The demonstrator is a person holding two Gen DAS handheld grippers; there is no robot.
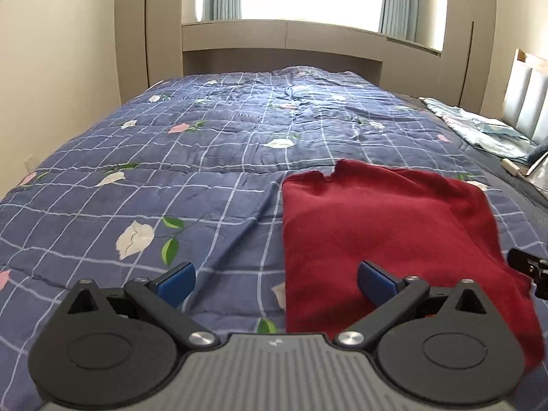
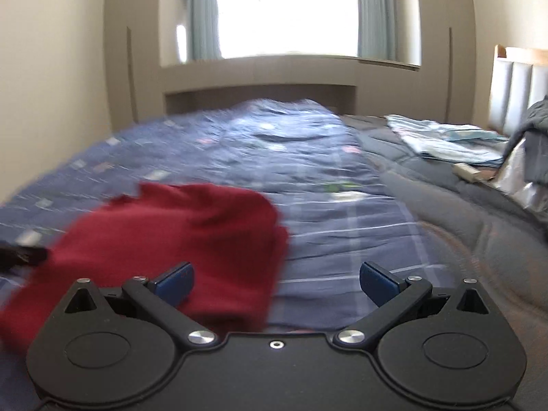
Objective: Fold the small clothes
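A dark red garment (image 1: 387,236) lies folded flat on the blue checked quilt (image 1: 205,157), at the right of the left wrist view. My left gripper (image 1: 275,281) is open over the garment's near left edge, one blue pad over the quilt and the other over the red cloth. In the blurred right wrist view the red garment (image 2: 171,239) lies left of centre. My right gripper (image 2: 275,281) is open at its near right edge, holding nothing. The right gripper's tip (image 1: 529,267) shows at the far right of the left wrist view.
A pale blue folded cloth (image 2: 441,140) lies near the headboard (image 2: 517,85) at the right. A grey quilt (image 2: 462,226) covers the bed's right side, with a dark bundle (image 2: 534,144) and a small white object (image 2: 465,171) on it. Cabinets and a bright window stand behind.
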